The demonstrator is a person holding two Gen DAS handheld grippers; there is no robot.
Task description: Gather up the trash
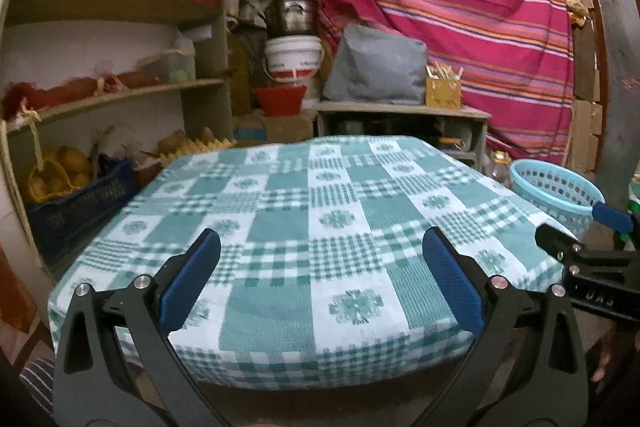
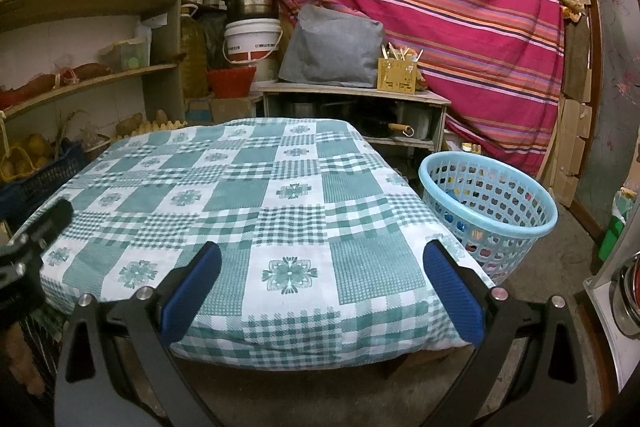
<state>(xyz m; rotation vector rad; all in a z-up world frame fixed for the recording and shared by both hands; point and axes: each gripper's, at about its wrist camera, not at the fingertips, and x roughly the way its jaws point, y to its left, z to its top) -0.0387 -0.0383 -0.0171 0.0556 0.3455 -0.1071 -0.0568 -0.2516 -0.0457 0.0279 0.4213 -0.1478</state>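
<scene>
A light blue perforated basket (image 2: 490, 211) stands on the floor at the table's right side, with colourful items showing through its holes; it also shows in the left wrist view (image 1: 556, 191). The table (image 2: 224, 187) wears a green-and-white checked cloth and I see no trash on it. My left gripper (image 1: 320, 247) is open and empty above the table's near edge. My right gripper (image 2: 320, 255) is open and empty above the near right part of the table. Each gripper shows at the edge of the other's view.
Wooden shelves (image 1: 120, 91) with boxes and produce stand at the left. A dark blue crate (image 1: 80, 203) sits beside the table. A low cabinet (image 2: 352, 111), stacked bucket and pot (image 2: 252, 27) and a striped red curtain (image 2: 440, 7) are behind. Cardboard leans at the right wall.
</scene>
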